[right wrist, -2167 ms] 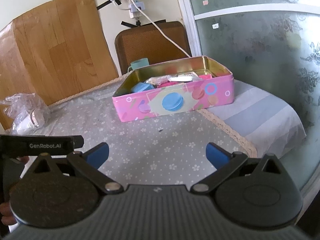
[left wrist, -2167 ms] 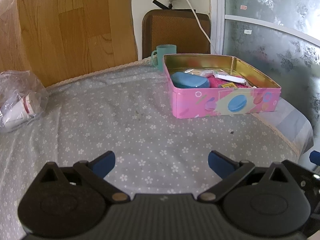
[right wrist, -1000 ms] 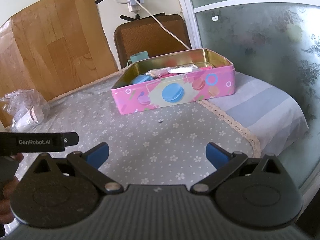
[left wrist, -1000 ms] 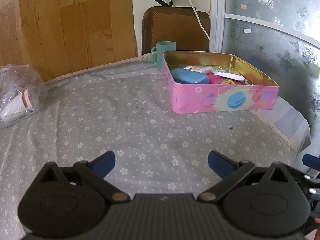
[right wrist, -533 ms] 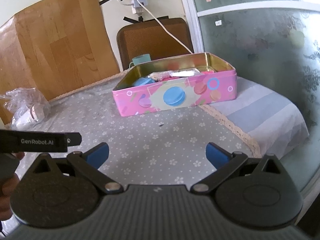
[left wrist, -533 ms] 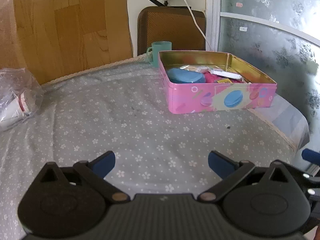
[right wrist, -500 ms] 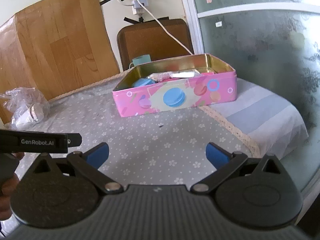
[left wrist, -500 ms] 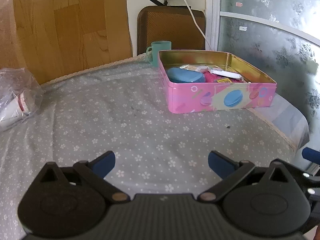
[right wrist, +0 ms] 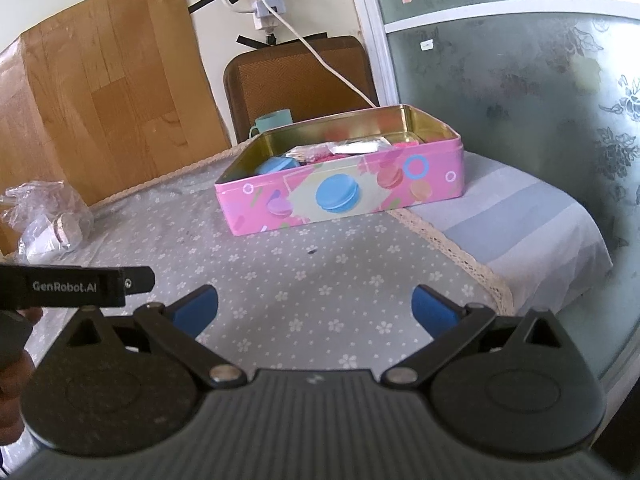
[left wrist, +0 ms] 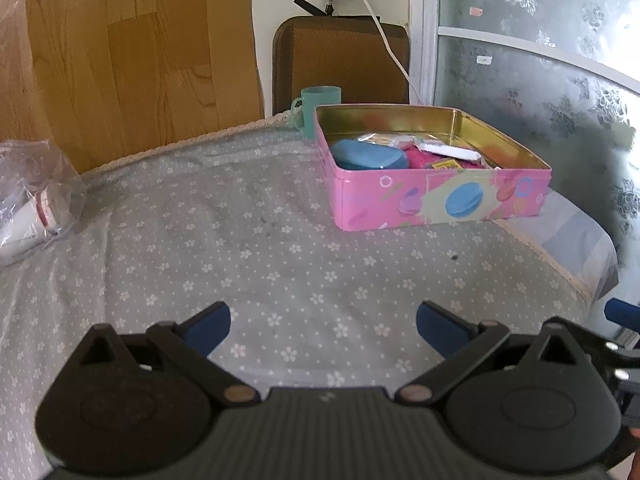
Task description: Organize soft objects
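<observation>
Right of centre, pink tin (left wrist: pixel 436 196) holds a soft pink cloth (left wrist: pixel 420 159), likely limp; both claws spread, empty.

Tin: pink tin (left wrist: pixel 432 196) with macaron print and gold interior, sitting lidless and upright on the far right of the floral cloth.
Contents: blue oval pouch (left wrist: pixel 368 155) lying at the left end; pink fluffy item (left wrist: pixel 420 159) resting beside it, touching; white packets lying on top.
</observation>
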Action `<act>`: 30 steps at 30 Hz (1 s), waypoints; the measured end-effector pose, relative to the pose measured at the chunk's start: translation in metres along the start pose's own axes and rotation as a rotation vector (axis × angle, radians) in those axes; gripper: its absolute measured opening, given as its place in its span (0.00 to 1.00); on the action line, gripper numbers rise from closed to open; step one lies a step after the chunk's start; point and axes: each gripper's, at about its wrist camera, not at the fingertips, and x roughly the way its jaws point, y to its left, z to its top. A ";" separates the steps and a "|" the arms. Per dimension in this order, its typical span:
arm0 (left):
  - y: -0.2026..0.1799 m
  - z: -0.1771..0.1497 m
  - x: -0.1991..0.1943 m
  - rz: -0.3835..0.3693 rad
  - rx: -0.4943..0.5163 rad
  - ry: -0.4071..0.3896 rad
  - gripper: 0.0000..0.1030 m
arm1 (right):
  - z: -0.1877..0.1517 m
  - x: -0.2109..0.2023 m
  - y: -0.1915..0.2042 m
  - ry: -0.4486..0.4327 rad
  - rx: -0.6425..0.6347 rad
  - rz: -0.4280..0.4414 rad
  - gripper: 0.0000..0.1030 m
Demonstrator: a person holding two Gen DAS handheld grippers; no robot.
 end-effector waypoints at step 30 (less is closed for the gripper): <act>-0.004 0.004 -0.034 0.011 0.015 -0.082 1.00 | -0.001 -0.023 0.012 -0.040 -0.049 -0.010 1.00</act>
